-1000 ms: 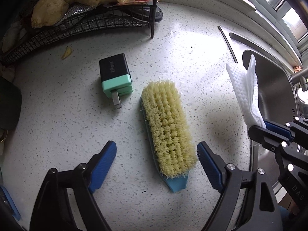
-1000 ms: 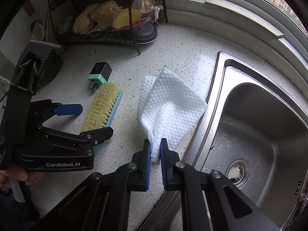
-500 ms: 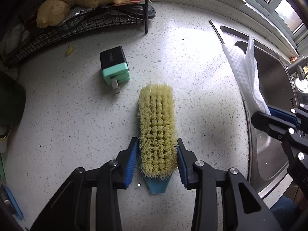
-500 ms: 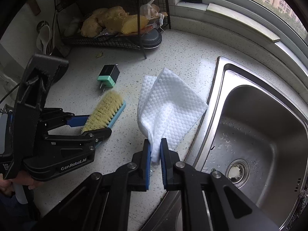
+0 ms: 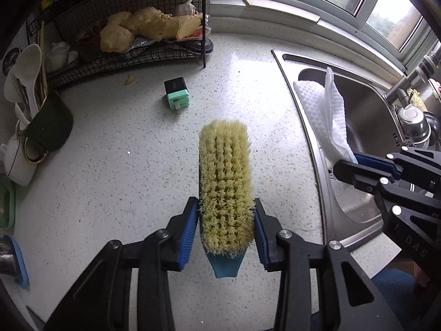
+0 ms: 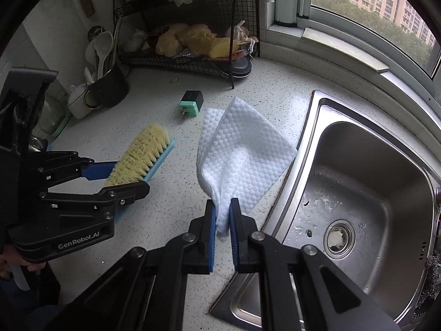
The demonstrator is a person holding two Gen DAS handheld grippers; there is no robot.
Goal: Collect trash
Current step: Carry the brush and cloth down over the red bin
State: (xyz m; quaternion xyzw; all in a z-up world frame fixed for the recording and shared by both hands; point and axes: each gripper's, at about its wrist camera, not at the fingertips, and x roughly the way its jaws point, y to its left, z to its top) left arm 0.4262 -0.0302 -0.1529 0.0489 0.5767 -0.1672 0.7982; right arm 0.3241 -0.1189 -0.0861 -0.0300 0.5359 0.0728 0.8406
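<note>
Though clamped, scrub brush (image 5: 224, 176) lengthwise forward.

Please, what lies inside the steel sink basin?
Inside the stainless steel sink basin I see water drops and a round drain holding pale residue. The held white dimpled paper towel covers the left rim; the near-left corner is hidden.

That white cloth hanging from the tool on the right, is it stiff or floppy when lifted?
Probably floppy: the white cloth bunches where the right tool pinches it and folds over itself beyond. It looks thin and dimpled, so likely very light. Its free edges may swing or drag as it moves above the sink.
</note>
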